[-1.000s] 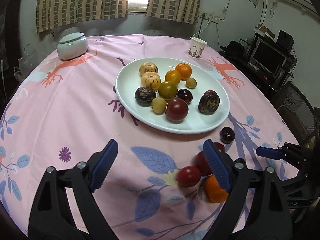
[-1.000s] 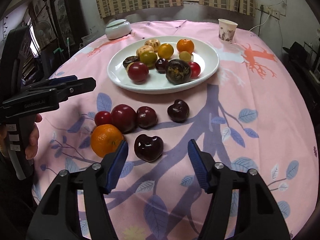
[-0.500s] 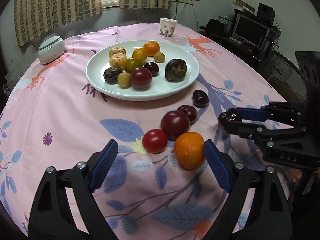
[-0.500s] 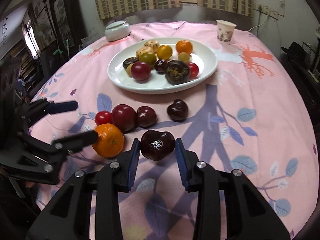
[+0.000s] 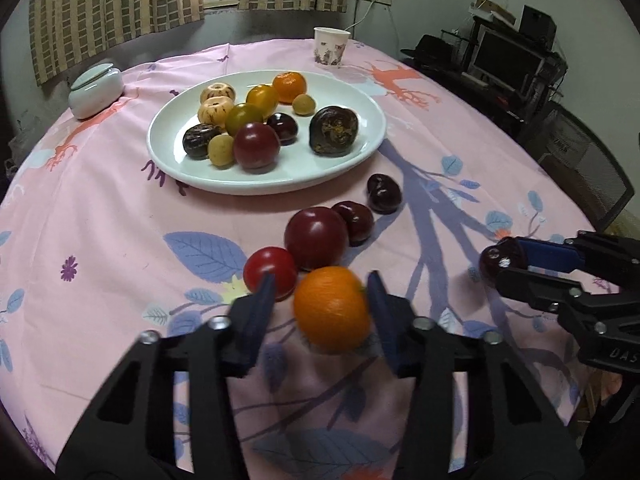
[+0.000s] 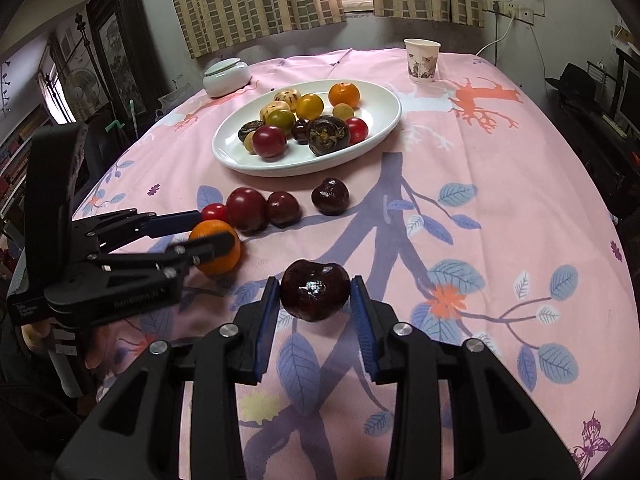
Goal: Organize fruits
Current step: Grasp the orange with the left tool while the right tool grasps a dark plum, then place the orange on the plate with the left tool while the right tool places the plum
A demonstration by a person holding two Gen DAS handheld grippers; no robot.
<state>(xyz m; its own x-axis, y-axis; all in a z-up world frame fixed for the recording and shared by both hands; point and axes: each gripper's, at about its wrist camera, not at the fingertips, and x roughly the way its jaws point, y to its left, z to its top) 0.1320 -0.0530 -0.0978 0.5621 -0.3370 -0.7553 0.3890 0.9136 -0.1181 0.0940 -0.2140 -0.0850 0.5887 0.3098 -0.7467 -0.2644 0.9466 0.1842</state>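
Observation:
A white plate (image 5: 280, 185) (image 6: 385, 136) in the middle of the table holds several fruits. In front of it on the pink cloth lie a small red tomato (image 5: 270, 270), a big dark red plum (image 5: 316, 238) and two dark fruits (image 5: 354, 218). My left gripper (image 5: 320, 292) (image 6: 208, 232) is closing on an orange (image 5: 332, 308) (image 6: 218, 248), with its pads at the fruit's sides. My right gripper (image 6: 314, 300) (image 5: 504, 264) is shut on a glossy dark fruit (image 6: 314, 296) just above the cloth, to the right of the orange.
A paper cup (image 5: 331, 47) stands beyond the plate and a lidded white jar (image 5: 95, 90) at the back left. A mesh chair (image 5: 580, 160) and a desk with a monitor (image 5: 506, 60) stand off the table's right side. The two grippers are close together.
My left gripper moved in around the orange and its wide jaws closed onto it. The right gripper closed on the dark fruit and drew it back from the row.

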